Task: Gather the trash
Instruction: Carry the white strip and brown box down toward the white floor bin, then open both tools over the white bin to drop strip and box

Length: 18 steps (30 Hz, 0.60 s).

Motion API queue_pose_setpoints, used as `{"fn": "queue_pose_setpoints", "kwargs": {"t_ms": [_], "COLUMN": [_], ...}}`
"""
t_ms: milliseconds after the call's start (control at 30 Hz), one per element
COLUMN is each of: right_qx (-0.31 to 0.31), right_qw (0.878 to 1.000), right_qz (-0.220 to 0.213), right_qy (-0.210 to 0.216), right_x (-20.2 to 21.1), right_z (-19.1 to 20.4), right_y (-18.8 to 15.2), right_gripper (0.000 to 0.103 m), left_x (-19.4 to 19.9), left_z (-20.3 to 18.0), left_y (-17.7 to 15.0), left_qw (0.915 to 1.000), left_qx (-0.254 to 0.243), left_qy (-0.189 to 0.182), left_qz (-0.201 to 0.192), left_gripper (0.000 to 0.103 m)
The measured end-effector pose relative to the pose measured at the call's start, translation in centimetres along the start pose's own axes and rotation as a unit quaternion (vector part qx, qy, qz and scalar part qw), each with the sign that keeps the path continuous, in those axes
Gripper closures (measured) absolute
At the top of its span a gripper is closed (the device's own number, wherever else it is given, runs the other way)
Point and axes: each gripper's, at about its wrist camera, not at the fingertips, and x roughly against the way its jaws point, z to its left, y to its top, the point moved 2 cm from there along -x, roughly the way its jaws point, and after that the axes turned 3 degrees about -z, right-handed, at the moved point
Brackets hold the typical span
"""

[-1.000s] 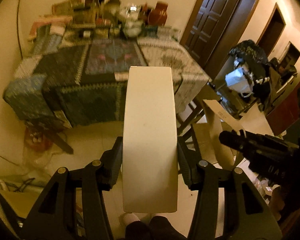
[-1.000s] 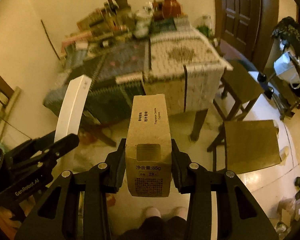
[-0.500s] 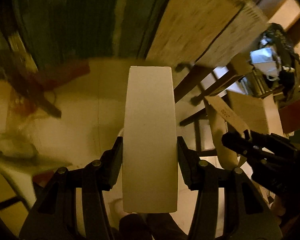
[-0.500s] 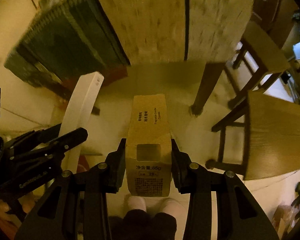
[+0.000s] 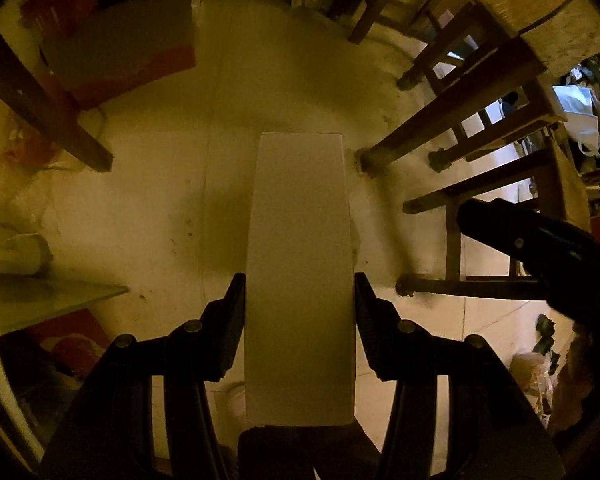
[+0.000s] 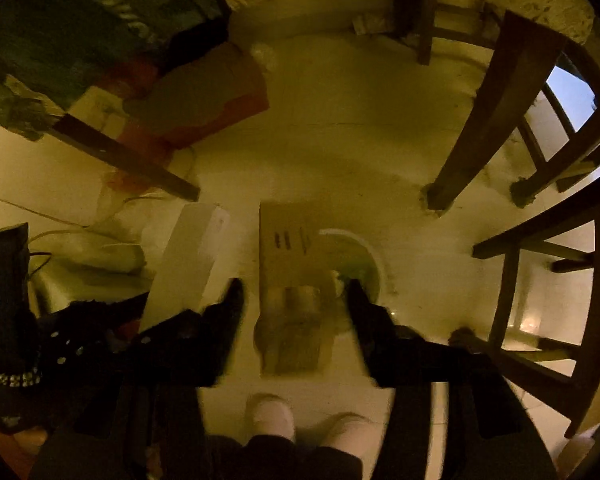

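Your left gripper (image 5: 300, 292) clamps the white box (image 5: 300, 264); your right gripper's (image 6: 294, 292) jaws are opening, the brown carton (image 6: 292, 276) loose between them above a round bin (image 6: 360, 256).

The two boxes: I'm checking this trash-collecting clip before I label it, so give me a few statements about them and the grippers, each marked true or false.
1. The left gripper holds a plain white box between its fingers. True.
2. The brown box is clamped tight by the right gripper. False: its jaws are opening, and gaps show on both sides of the box between them.
3. A round white-rimmed bin sits on the floor under the brown box. True.
4. Both grippers point up at a tabletop. False: both point down at the pale floor, among wooden chair legs.
5. The white box shows in the right wrist view, left of the brown box. True.
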Motion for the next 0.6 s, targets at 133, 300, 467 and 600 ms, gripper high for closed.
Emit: {"fn": "queue_pose_setpoints", "kwargs": {"t_ms": [133, 300, 467, 600], "right_qx": [-0.009, -0.025, -0.03, -0.032], "right_qw": [1.0, 0.999, 0.999, 0.999], "right_qz": [0.009, 0.012, 0.008, 0.002], "right_qy": [-0.009, -0.019, -0.032, -0.03], "right_x": [-0.4, 0.5, 1.7, 3.3], "right_z": [-0.8, -2.4, -3.1, -3.0], "right_y": [-0.1, -0.2, 0.0, 0.3], "right_gripper": [0.044, 0.044, 0.044, 0.044], "left_x": [-1.7, -3.2, -4.6, -3.5], "left_z": [-0.4, -1.9, -2.8, -3.6], "left_y": [0.2, 0.9, 1.9, 2.5], "left_qw": [0.9998, 0.999, 0.9985, 0.9988], "left_qx": [-0.001, -0.004, -0.005, -0.016], "left_qy": [-0.009, -0.03, -0.024, -0.008], "left_qz": [0.019, 0.033, 0.049, 0.045], "left_gripper": [0.052, 0.052, 0.045, 0.045]}}
